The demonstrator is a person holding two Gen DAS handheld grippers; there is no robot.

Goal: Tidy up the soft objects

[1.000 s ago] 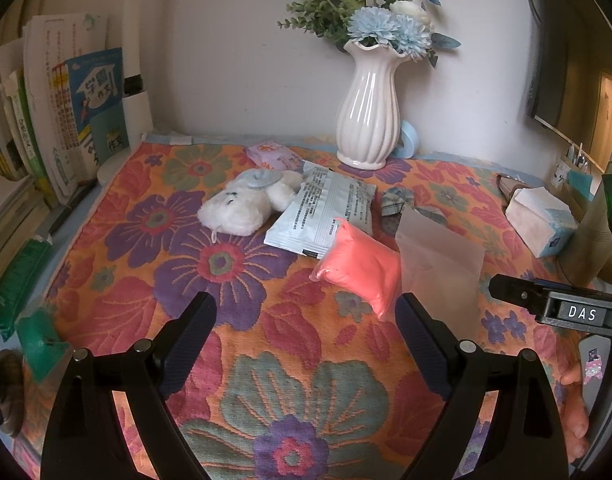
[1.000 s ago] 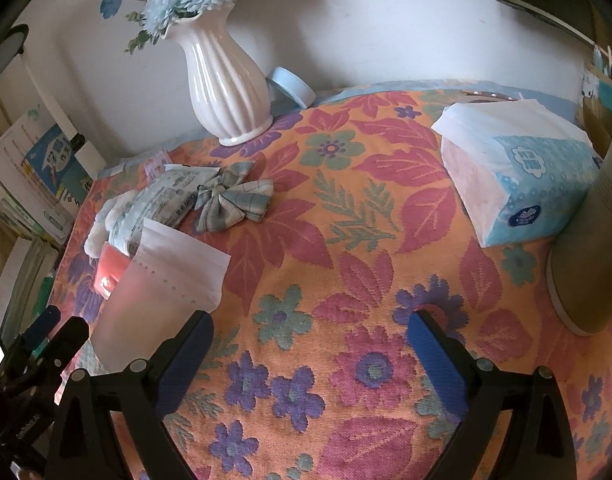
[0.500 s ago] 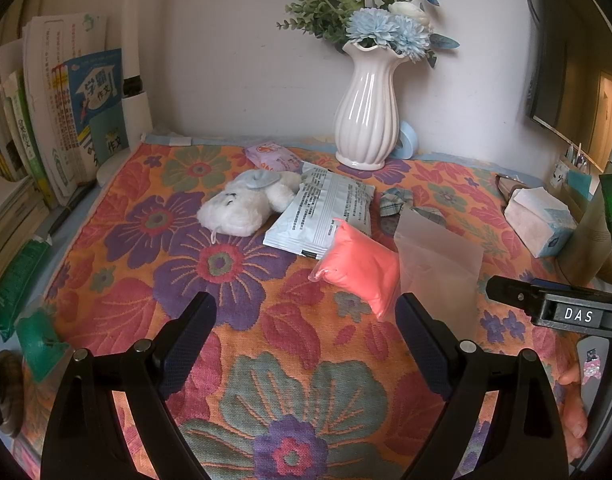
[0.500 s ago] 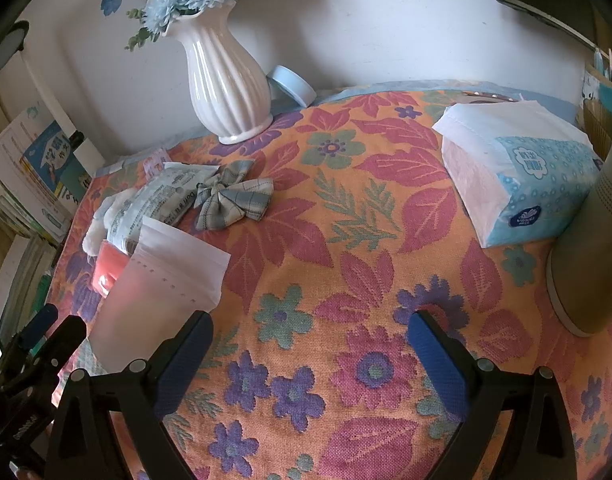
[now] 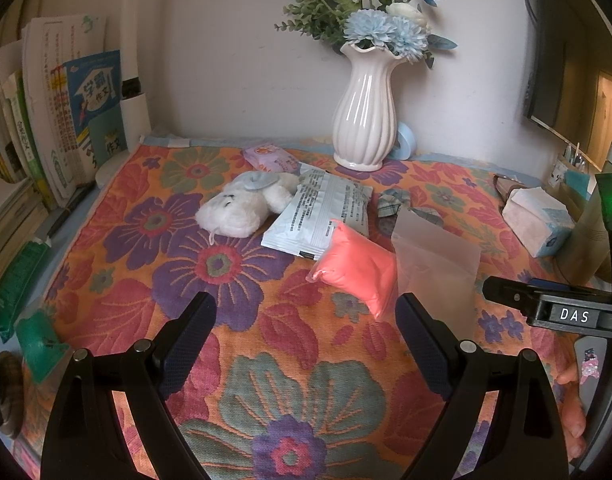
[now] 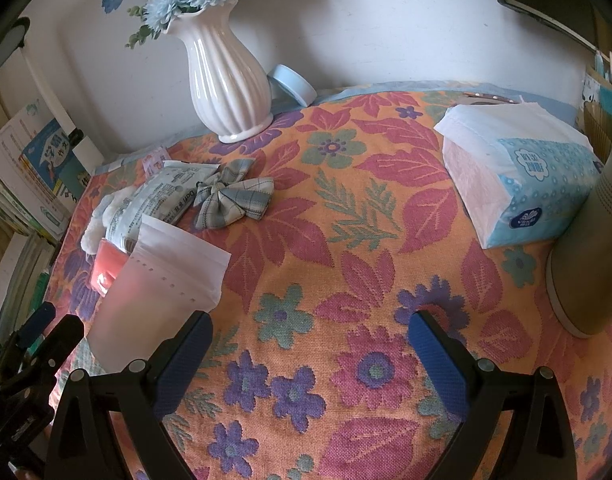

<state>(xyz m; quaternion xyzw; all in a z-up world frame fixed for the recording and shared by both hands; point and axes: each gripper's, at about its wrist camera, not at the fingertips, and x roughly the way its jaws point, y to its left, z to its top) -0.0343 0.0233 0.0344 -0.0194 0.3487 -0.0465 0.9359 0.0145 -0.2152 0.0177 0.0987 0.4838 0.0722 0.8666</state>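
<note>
On the flowered cloth lie a white plush toy (image 5: 242, 208), a pale blue printed packet (image 5: 320, 216), a coral pink soft pouch (image 5: 356, 270), a checked fabric bow (image 6: 234, 198) and a frosted white bag (image 6: 162, 284) that stands open. A small pink tissue pack (image 5: 270, 158) lies behind the plush. My left gripper (image 5: 306, 330) hovers open over bare cloth, just short of the pink pouch. My right gripper (image 6: 310, 344) is open too, with the frosted bag beside its left finger. Nothing is between either pair of fingers.
A white ribbed vase (image 5: 364, 120) with blue flowers stands at the back by the wall. Books (image 5: 66, 128) line the left side. A tissue box (image 6: 518, 184) and a grey cylinder (image 6: 594, 248) sit at the right. A light blue tape roll (image 6: 292, 84) leans behind the vase.
</note>
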